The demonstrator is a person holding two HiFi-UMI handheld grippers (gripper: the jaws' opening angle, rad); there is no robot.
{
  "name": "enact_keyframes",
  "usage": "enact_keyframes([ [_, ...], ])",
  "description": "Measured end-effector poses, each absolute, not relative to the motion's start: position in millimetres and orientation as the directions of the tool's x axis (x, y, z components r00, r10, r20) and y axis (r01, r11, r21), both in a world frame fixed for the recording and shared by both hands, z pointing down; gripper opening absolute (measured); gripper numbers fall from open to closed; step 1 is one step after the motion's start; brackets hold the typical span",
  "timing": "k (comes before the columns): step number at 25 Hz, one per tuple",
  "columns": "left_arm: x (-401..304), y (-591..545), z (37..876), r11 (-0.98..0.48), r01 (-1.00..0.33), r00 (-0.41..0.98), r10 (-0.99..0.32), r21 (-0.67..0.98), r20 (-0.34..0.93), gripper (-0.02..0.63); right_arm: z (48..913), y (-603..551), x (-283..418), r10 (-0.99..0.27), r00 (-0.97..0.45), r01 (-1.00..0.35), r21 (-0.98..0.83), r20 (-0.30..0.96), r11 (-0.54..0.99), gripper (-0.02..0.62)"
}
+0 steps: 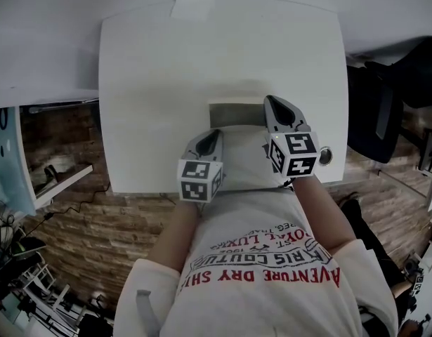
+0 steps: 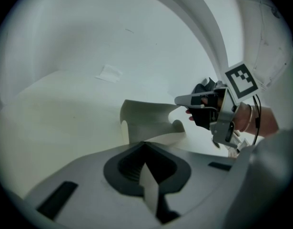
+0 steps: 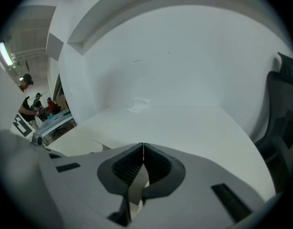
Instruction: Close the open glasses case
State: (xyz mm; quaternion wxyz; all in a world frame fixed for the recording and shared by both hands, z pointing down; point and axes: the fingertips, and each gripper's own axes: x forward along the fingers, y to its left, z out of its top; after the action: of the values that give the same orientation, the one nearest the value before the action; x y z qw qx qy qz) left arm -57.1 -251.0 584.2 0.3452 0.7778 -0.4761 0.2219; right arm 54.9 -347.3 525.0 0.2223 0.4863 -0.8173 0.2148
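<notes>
My left tongs [image 2: 145,144] are pressed together on nothing, tips just short of the open glasses case [image 2: 148,120]. I reckon they're shut so they can nudge the lid over. My right tongs [image 3: 143,146], also together and empty, sit at the case's other end, probably to steady it. The case lies near the front edge of the white surface [image 1: 152,83].

Bright, even light falls on the bench [image 1: 152,83], whose white top is almost washed out in the head view. The brick floor [image 1: 68,181] left of the bench is far dimmer. Straight lines bow toward that view's edges. Both gripper views are round fisheye pictures with black corners. The left one is hazy, and the left claw [image 2: 145,144], close to the lens, is soft. In the right one a ceiling lamp [image 3: 3,54] glares far left of the bench.
</notes>
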Motion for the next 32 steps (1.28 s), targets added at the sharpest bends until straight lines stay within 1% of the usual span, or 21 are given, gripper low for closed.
enact_keyframes([
  [8,-56,-252,584,-0.324,-0.890,0.454,-0.581,0.320,0.675,0.005,528,-325,59,-0.686,-0.437,-0.887,-0.154,0.581,0.435,0.012],
  [27,-57,-251,584,-0.366,-0.869,0.490,-0.550,0.332,0.676,0.005,558,-286,59,-0.620,-0.397,-0.904,-0.174,0.677,0.389,0.012],
  [32,-54,-252,586,-0.383,-0.862,0.499,-0.533,0.331,0.683,0.005,563,-287,60,-0.635,-0.389,-0.909,-0.166,0.668,0.382,0.012],
])
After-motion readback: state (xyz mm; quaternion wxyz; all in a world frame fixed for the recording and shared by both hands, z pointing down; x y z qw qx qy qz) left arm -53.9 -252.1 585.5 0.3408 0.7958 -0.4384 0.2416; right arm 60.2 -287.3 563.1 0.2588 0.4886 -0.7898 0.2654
